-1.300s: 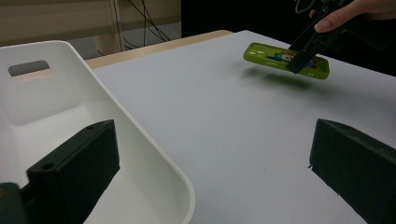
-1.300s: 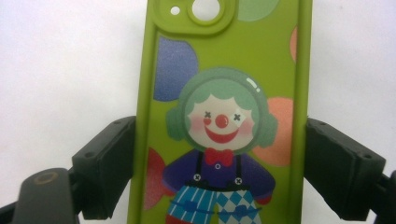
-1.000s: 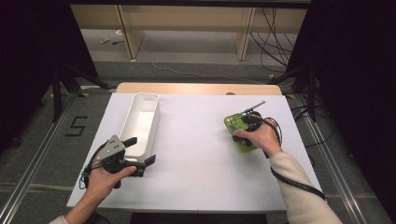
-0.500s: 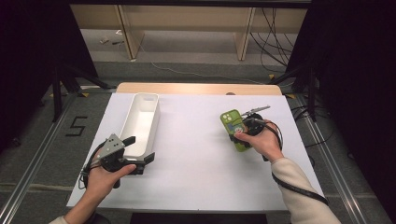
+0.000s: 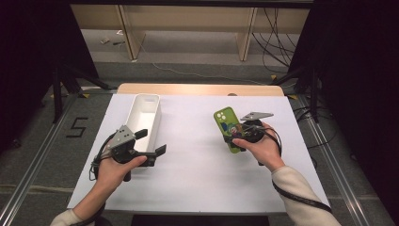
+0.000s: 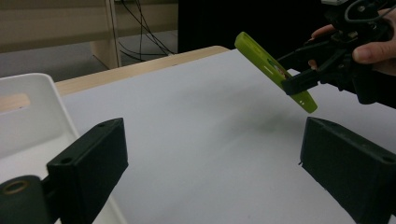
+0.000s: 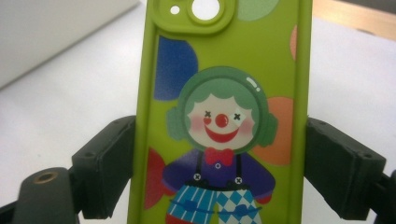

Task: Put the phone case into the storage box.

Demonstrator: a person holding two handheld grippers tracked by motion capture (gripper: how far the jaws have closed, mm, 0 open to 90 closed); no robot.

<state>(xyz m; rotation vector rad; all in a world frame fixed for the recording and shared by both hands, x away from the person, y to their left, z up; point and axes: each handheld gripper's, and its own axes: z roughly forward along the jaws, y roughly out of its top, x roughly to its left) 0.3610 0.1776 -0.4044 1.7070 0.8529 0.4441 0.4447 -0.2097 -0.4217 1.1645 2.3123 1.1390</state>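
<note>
A lime-green phone case (image 5: 227,125) with a cartoon clown on its back hangs tilted above the white table, its camera end highest. My right gripper (image 5: 234,140) is shut on the case's long sides; in the right gripper view the case (image 7: 219,70) sits between the two jaws of that gripper (image 7: 217,163). From the left gripper view the case (image 6: 273,70) is in the air at the upper right. My left gripper (image 5: 151,141) is open beside the white bin, its jaws have just been closing a little, and nothing is between them (image 6: 215,154).
A long white bin (image 5: 147,95) stands on the left of the white table sheet (image 5: 197,179), its corner close to my left jaw (image 6: 32,107). A wooden table edge runs along the far side. Cables and shelving lie on the floor beyond.
My right hand has lifted the green case off the table and carried it a little to the left. My left hand has risen slightly toward the bin.
</note>
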